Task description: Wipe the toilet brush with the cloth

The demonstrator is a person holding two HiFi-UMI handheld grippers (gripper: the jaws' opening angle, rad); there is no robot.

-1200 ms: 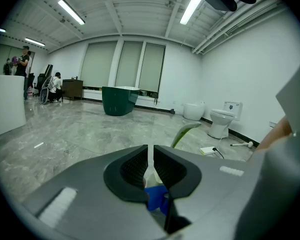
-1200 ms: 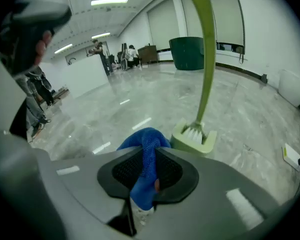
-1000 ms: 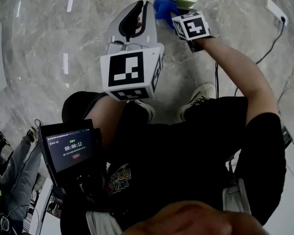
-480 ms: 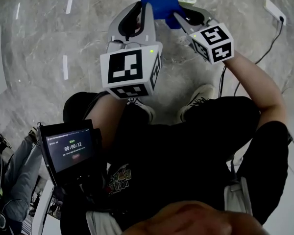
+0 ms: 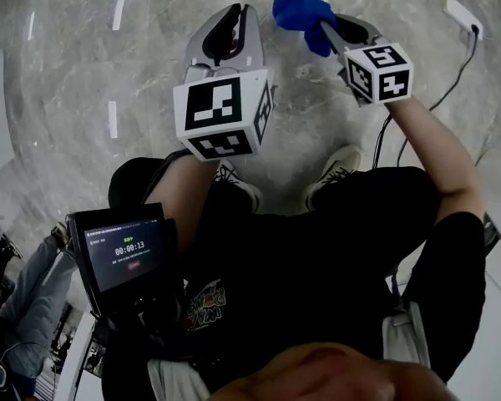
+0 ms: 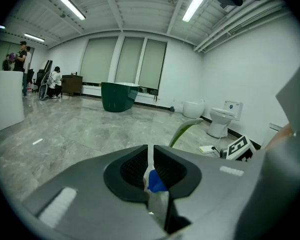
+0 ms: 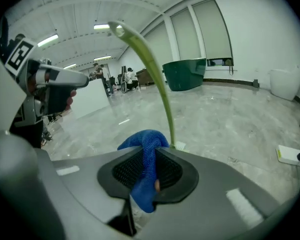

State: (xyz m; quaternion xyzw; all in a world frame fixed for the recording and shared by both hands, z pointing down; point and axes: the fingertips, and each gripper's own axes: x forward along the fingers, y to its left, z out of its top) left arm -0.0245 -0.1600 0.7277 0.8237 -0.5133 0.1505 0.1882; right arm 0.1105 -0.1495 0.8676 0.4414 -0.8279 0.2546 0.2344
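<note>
- A person stands over a grey marbled floor (image 5: 75, 65) with a two-jaw gripper in each hand. Both grippers reach forward and down, out beyond the person's white shoes (image 5: 338, 167).
- The right gripper (image 7: 150, 156) is clamped on a blue microfibre cloth (image 5: 301, 11). The cloth bunches above the pads and hangs below them, and pinching it mid-fold likely leaves a soft wad free for rubbing.
- The pale green toilet brush with a long curved handle (image 7: 160, 84) stands upright on the open floor, away from its edges. It is just beyond the cloth, and I cannot tell whether the cloth touches the handle's foot.
- The left gripper (image 6: 151, 159) has its jaws pressed almost together, with only a thin slit between them, and I cannot see it gripping anything. It hangs beside the brush, clear of the handle, probably ready to steady it.
- Wiping does not look properly begun.
</note>
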